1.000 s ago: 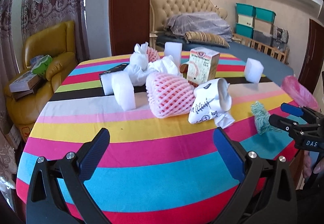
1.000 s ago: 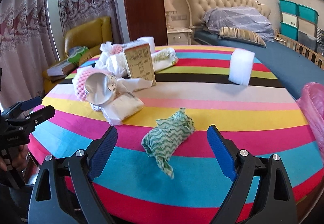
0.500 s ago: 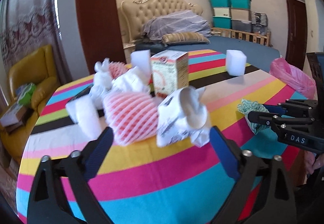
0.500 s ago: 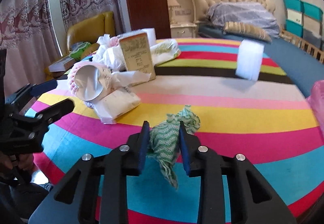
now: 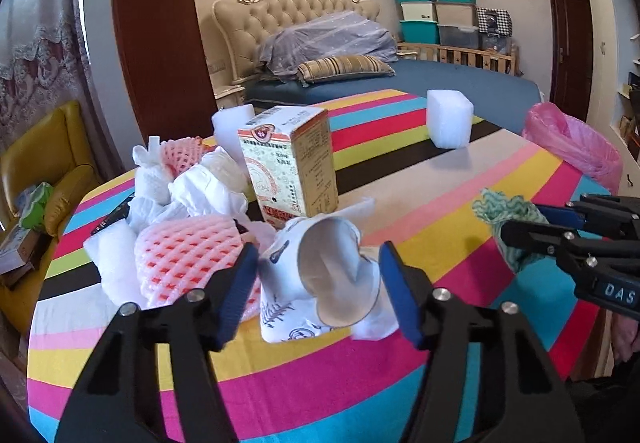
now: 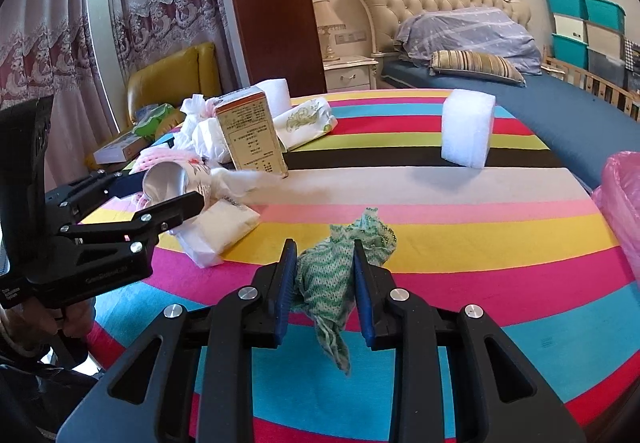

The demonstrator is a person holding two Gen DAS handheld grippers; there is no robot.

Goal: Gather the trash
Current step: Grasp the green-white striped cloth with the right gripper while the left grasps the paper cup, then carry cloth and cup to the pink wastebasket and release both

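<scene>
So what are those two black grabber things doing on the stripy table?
A person is collecting trash. The right gripper is clamped on a crumpled green-and-white cloth. The left gripper has just been closing around a crushed white paper cup, not yet squeezing it. A pink plastic bag waits at the table's edge.

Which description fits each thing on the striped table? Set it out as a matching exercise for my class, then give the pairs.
Things:
1. green cloth
2. paper cup
3. carton
4. foam block

Descriptions:
A. stands upright in the pile
B. pinched in the right gripper
C. stands alone, away from the pile
D. lies on its side between the left gripper's blue pads

Pairs: 1-B, 2-D, 3-A, 4-C
</scene>
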